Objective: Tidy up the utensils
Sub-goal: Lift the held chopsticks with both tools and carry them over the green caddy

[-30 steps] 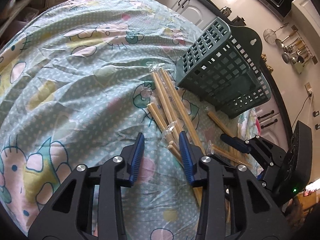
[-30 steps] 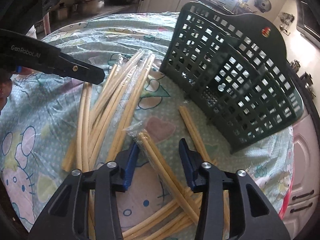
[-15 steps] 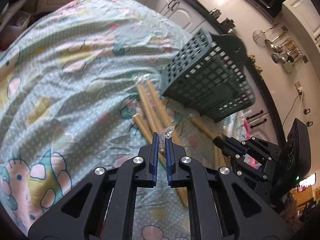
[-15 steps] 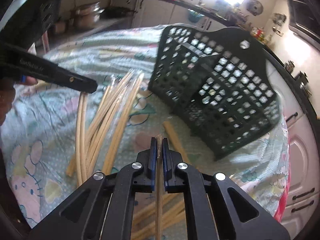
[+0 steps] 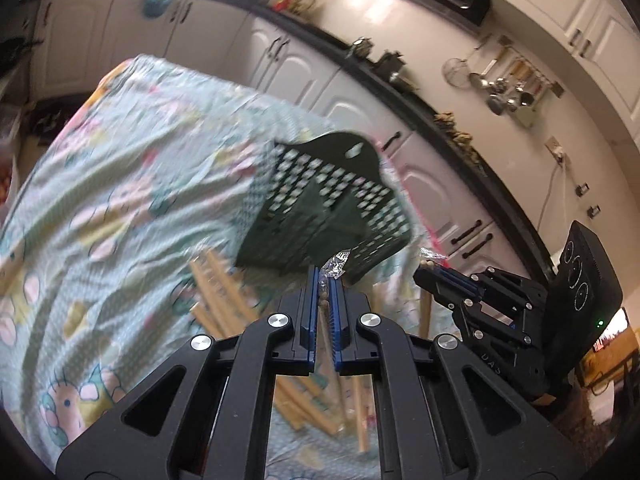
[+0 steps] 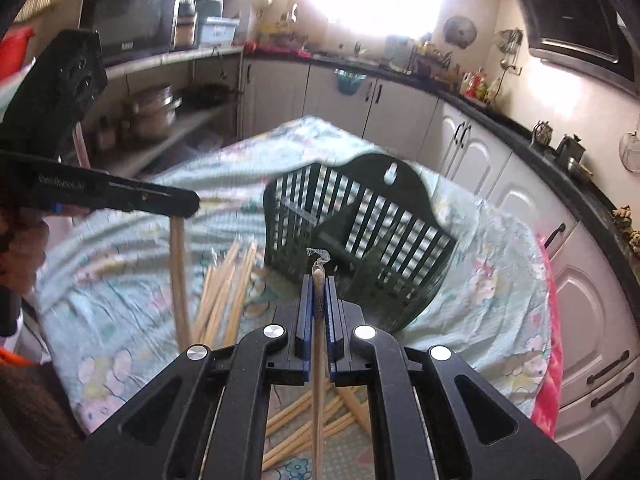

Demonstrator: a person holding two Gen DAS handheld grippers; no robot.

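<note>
My left gripper (image 5: 325, 275) is shut on a plastic-wrapped pair of wooden chopsticks (image 5: 335, 265), held in the air in front of the dark green slotted basket (image 5: 320, 208). In the right wrist view, my right gripper (image 6: 319, 280) is shut on another wrapped pair (image 6: 319, 266), which runs down between its fingers. The basket (image 6: 360, 232) stands just beyond it. Each view shows the other gripper from the side: the right one (image 5: 429, 274) with its pair hanging below, the left one (image 6: 192, 202) with its pair (image 6: 178, 272) dangling. Several loose chopsticks (image 6: 224, 292) lie on the cloth.
A pale green cartoon-print cloth (image 5: 120, 200) covers the table. More chopsticks (image 5: 216, 292) lie scattered left of the basket. White kitchen cabinets (image 6: 472, 160) and a dark counter curve round behind the table. A person's hand (image 6: 24, 240) holds the left gripper.
Both grippers closed on wrapped chopstick pairs that lay on the cloth, then rose well above the table with them. The basket now sits farther below and ahead.
</note>
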